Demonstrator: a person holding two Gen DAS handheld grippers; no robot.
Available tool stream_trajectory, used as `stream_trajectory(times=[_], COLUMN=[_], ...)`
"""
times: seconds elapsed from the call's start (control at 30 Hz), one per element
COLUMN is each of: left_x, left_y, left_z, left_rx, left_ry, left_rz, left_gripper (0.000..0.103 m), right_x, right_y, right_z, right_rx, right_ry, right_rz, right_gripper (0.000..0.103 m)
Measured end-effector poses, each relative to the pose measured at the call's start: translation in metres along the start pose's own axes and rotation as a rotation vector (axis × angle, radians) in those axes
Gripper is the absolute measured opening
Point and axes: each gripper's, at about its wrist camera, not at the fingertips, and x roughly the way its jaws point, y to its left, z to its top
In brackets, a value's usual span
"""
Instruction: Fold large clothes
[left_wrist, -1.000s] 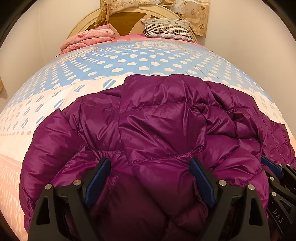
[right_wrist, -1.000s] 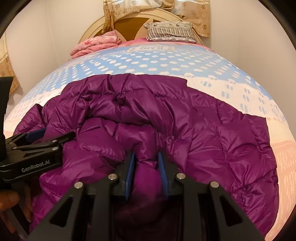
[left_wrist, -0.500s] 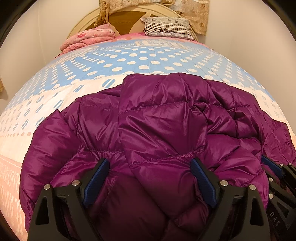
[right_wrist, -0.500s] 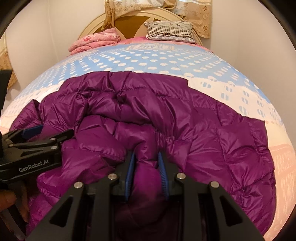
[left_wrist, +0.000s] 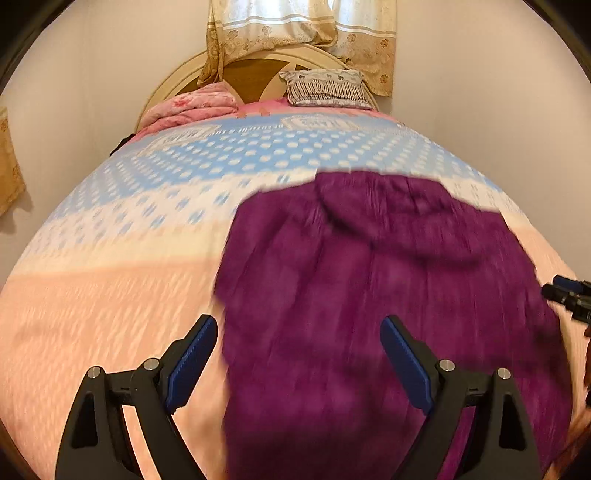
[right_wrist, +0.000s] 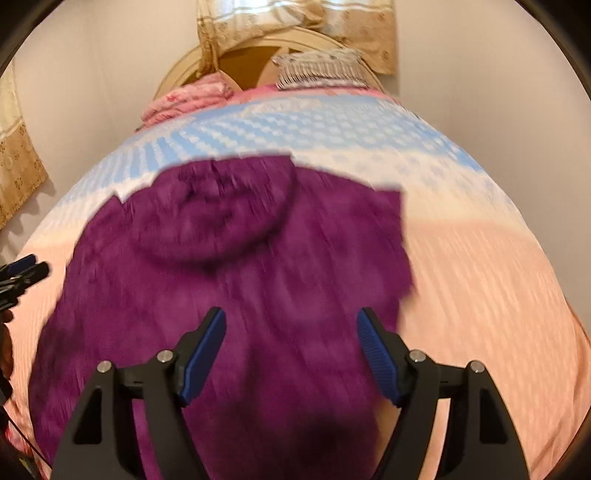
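Observation:
A purple puffer jacket (left_wrist: 369, 295) lies folded on the bed (left_wrist: 92, 295), blurred by motion; its hood (right_wrist: 218, 214) shows at the far end in the right wrist view. My left gripper (left_wrist: 299, 354) is open above the jacket's near left edge, nothing between its pads. My right gripper (right_wrist: 291, 350) hovers over the jacket (right_wrist: 258, 295) with its jaws opening; the pads stand clear of the fabric. Each gripper shows at the edge of the other's view: right gripper (left_wrist: 569, 299), left gripper (right_wrist: 22, 273).
The bedspread is peach near me and blue with white dots farther off. A folded pink blanket (left_wrist: 188, 107) and a striped pillow (left_wrist: 328, 88) lie by the round headboard (left_wrist: 258, 70). Walls close in on both sides, and a floral curtain (left_wrist: 303, 26) hangs behind.
The right gripper has let go of the jacket fold it pinched and its jaws have spread. Both grippers have pulled back and up, so the whole jacket now shows farther off.

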Motion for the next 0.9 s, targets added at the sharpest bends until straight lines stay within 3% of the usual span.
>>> stream_trajectory(times=[0.13, 0.27, 0.5, 0.67, 0.77, 0.9], left_x=[-0.023, -0.045, -0.056, -0.058, -0.060, -0.062], left_y=[0.014, 0.024, 0.014, 0.011, 0.005, 0.001], left_z=[-0.060, -0.105, -0.145, -0.155, -0.159, -0.166], left_rx=[0.006, -0.041, -0.040, -0.059, -0.048, -0.052], left_ry=[0.032, 0.051, 0.076, 0.064, 0.064, 0.085], left_rz=[0.044, 0.015, 0.007, -0.012, -0.011, -0.036], left_gripper=[0.090, 0.090, 0.090, 0.090, 0.089, 0.089], right_x=[-0.027, -0.052, -0.071, -0.073, -0.071, -0.062], right_y=[-0.022, -0.027, -0.015, -0.002, 0.001, 0.002], right_z=[-0.061, -0.097, -0.143, -0.162, -0.166, -0.177], right_rx=[0.062, 0.083, 0.108, 0.078, 0.069, 0.089], right_ry=[0.047, 0.038, 0.056, 0.073, 0.099, 0.166], right_rz=[-0.026, -0.026, 0.014, 0.009, -0.001, 0.066], right_gripper=[0.076, 0.076, 0.076, 0.077, 0.069, 0.050])
